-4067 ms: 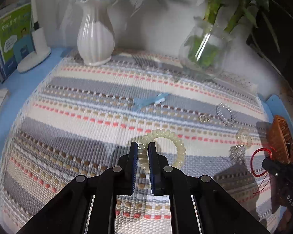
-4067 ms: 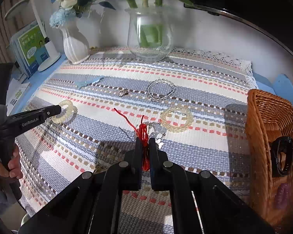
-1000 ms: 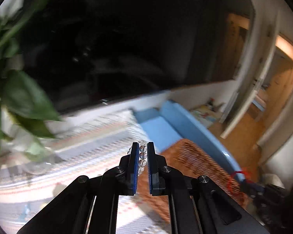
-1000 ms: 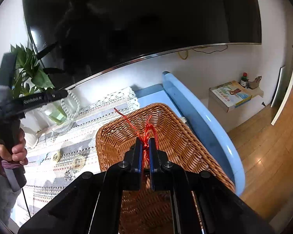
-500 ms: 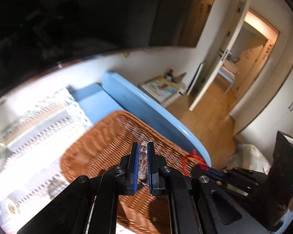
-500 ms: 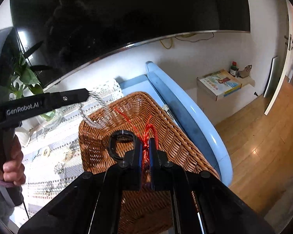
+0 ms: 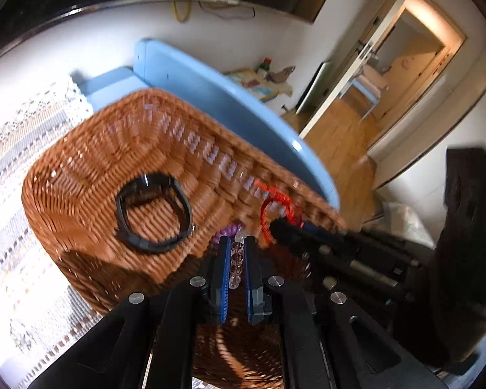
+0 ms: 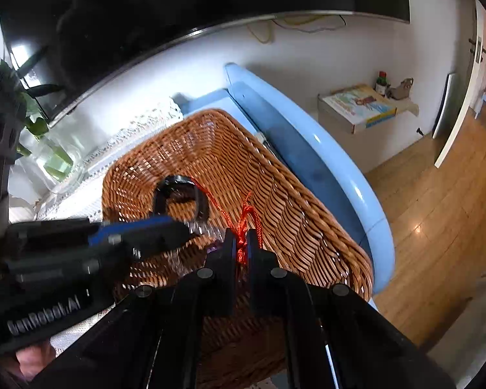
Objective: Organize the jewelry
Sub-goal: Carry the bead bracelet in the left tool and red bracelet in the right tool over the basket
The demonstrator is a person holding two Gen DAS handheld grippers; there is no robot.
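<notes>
Wooden flooring (image 8: pixel 437 214) and a white wall are seen beyond a blue tabletop (image 8: pixel 307 149), on which a striped woven mat (image 7: pixel 13 168) with a lace edge is spread. At the mat's end a brown wicker basket (image 7: pixel 90 149) is stood, close against the raised blue rim of the tabletop. Inside the basket a black bangle (image 7: pixel 154 210) is seen lying on the woven bottom, and a purple coiled item (image 7: pixel 228 229), mostly hidden, is glimpsed just beside the left jaws. The left gripper (image 7: pixel 236 253) is held over the near part of the basket, tilted downward, and its jaws are closed on a clear beaded bracelet (image 7: pixel 236 259), whose beads are lined up between the blue pads. The right gripper (image 8: pixel 240 246) is likewise held over the basket, pointing down into it, with its jaws clamped on a red cord (image 8: pixel 243 220) whose loops and loose strand are raised above the fingertips. In the right wrist view the left gripper is shown reaching in from the left, held by a hand (image 8: pixel 32 356) at the lower edge. A glass vase (image 8: pixel 55 162) with green stems is stood on the mat farther back, under a dark screen (image 8: pixel 178 0).
</notes>
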